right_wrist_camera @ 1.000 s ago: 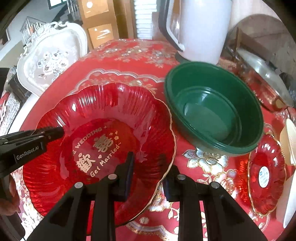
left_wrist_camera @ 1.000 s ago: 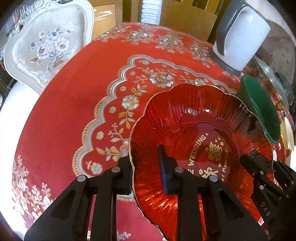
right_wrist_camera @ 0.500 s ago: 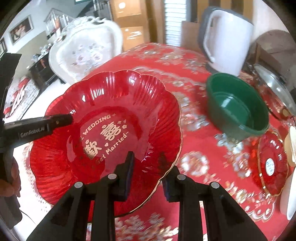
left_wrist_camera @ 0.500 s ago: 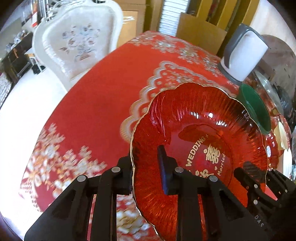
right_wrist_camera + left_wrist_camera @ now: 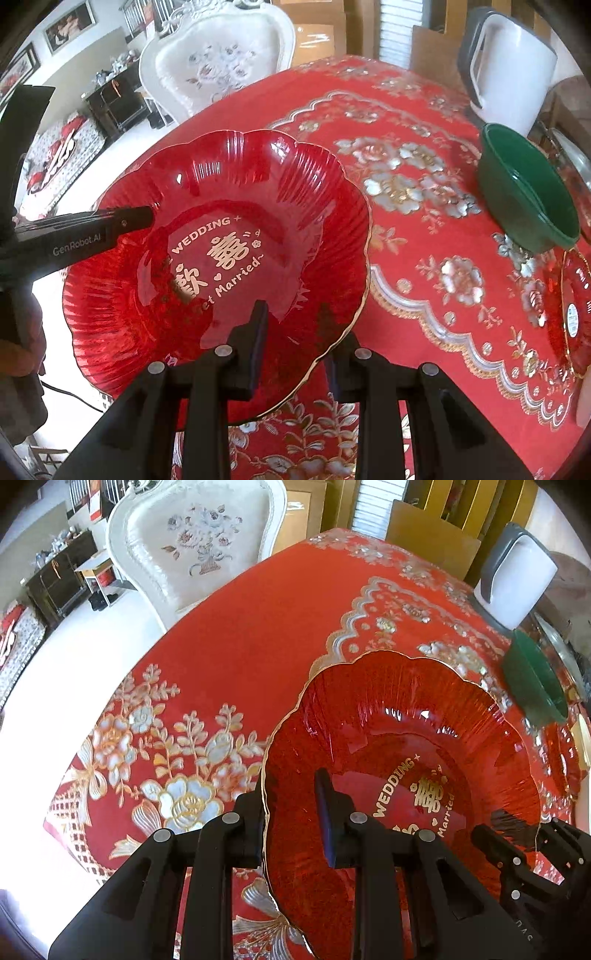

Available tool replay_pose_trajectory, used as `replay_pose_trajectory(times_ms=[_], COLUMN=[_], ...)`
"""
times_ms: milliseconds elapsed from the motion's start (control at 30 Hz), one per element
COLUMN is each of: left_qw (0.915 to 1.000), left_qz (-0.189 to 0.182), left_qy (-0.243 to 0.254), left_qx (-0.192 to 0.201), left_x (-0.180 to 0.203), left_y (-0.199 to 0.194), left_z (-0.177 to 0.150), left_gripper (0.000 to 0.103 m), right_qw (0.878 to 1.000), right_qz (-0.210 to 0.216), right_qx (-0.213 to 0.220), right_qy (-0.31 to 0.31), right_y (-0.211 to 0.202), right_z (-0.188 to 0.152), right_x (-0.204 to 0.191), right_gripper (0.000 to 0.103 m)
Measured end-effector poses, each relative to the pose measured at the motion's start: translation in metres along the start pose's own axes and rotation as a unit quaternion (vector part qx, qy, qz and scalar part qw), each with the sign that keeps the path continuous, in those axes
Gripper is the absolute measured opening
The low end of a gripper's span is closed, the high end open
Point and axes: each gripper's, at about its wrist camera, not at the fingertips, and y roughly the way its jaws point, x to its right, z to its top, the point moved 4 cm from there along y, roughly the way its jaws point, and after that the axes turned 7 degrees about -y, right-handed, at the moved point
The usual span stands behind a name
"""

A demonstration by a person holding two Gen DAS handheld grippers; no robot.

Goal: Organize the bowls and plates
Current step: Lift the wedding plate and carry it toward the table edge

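You are carrying a large red scalloped plate [image 5: 221,258] above the desk [image 5: 258,627], which is covered in a red cloth with silver and gold flowers. The plate is glossy, ribbed and see-through, with a thin gold rim and gold lettering about a wedding in its centre.

Your left hand-held gripper [image 5: 290,823] pinches the plate's rim on one side, one finger under it and one over. Your right hand-held gripper [image 5: 295,332] pinches the nearer rim the same way, seen from its own camera. Both sets of jaws are nearly pressed together on the thin edge.

Judging by its shine and the way light passes through, the plate is probably stiff moulded plastic or glass: light to moderate in weight, slippery, and likely to crack if dropped. The scalloped rim gives the fingers a shallow lip, so two opposite grips look sensible; keep the plate level so it does not slide out.

To the right, a green bowl [image 5: 528,192] sits on the desk, near a white pitcher [image 5: 513,62]. A smaller red plate [image 5: 576,314] lies at the far right edge.
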Motion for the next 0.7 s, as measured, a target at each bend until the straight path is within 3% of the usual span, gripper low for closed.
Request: replay_pose_trajectory(times_ms=[500, 600, 700], left_qw=[0.9999, 0.9999, 0.9999], left_qz=[0.003, 0.000, 0.008], left_qy=[-0.014, -0.012, -0.009], left_qx=[0.008, 0.008, 0.000], left_x=[-0.009, -0.010, -0.010], left_y=[0.014, 0.015, 0.019], left_z=[-0.017, -0.020, -0.021], left_gripper=[0.027, 0.031, 0.047], right_qw=[0.999, 0.999, 0.999], right_qz=[0.024, 0.035, 0.044], right_qx=[-0.020, -0.018, -0.017], right_qy=[0.004, 0.002, 0.011], right_y=[0.013, 0.012, 0.011], right_z=[-0.019, -0.024, -0.024], right_x=[-0.008, -0.013, -0.012], right_gripper=[0.030, 0.031, 0.032])
